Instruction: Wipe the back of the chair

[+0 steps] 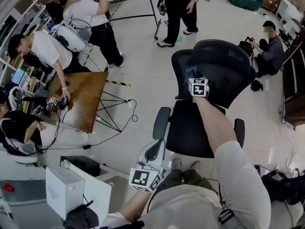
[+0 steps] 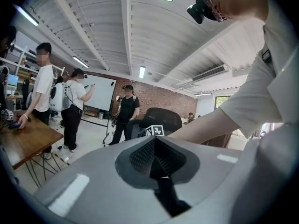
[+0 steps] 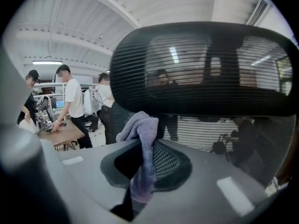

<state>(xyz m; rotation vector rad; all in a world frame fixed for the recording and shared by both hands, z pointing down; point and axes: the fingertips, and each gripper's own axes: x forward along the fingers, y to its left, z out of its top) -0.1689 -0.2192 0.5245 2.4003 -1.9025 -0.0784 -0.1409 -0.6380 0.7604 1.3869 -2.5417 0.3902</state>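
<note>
The right gripper (image 3: 142,171) is clamping a purple cloth (image 3: 142,134) right at the office chair's mesh backrest (image 3: 205,64), though contact is unclear. A good wipe probably means pressing the bunched cloth flat and sweeping edge to edge. The left gripper (image 2: 156,164), jaws together and empty, is hanging beside the armrest (image 1: 159,120).

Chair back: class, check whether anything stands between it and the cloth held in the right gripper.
Nothing visible does. The jaws of the right gripper are shut on the cloth. The chair back fills that gripper's view directly ahead, with no object between. Whether cloth and mesh touch cannot be told.
</note>
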